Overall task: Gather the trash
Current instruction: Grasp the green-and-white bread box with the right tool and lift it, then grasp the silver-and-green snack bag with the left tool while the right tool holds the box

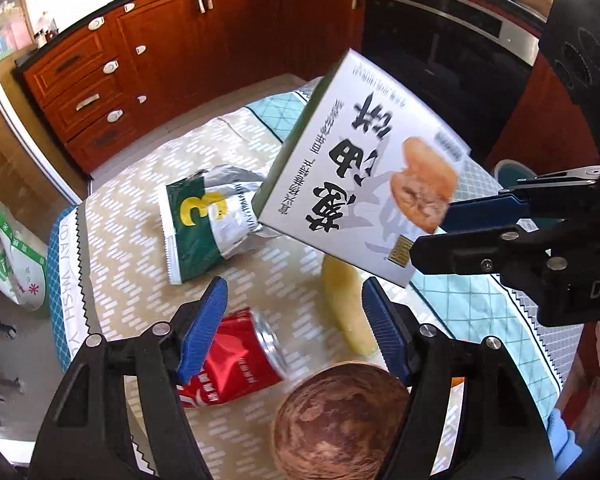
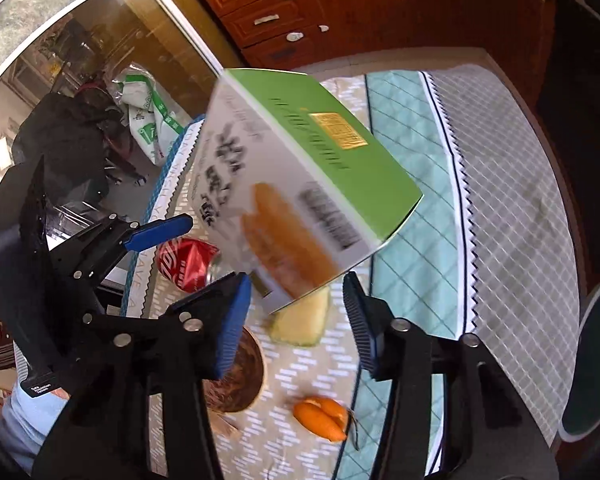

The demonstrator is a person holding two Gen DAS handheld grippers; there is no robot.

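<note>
My right fingers point(image 2: 296, 300) are spread wide. The lower corner of a cardboard box point(image 2: 300, 184) hangs between them, close to one blue pad and clear of the other, so they are not pinching it. The box is tilted in the air above the table point(image 2: 512, 184) and looks blurred. Its white face carries large black Chinese characters, a picture of golden baked pastry and a barcode. One side is green, with a line of print I cannot read and a small yellow label.

My left fingers point(image 1: 298, 324) are also spread and hold nothing; they hover over the near end of the table. Below them a crushed red Coca-Cola can point(image 1: 236, 360) lies on its side, its open end facing a pale yellow strip of fruit rind point(image 1: 348, 308). A round brown wooden bowl point(image 1: 340, 424) sits nearest me; I cannot tell what is in it. Beyond the can lies a crumpled green and silver snack bag point(image 1: 204, 220) marked with a yellow "3", partly under the raised box. A piece of orange peel point(image 2: 320, 420) rests near the bowl.

The tablecloth point(image 1: 132, 208) border reads "DAY WISH Y". A white and green sack point(image 1: 8, 248) sits on the floor.
</note>
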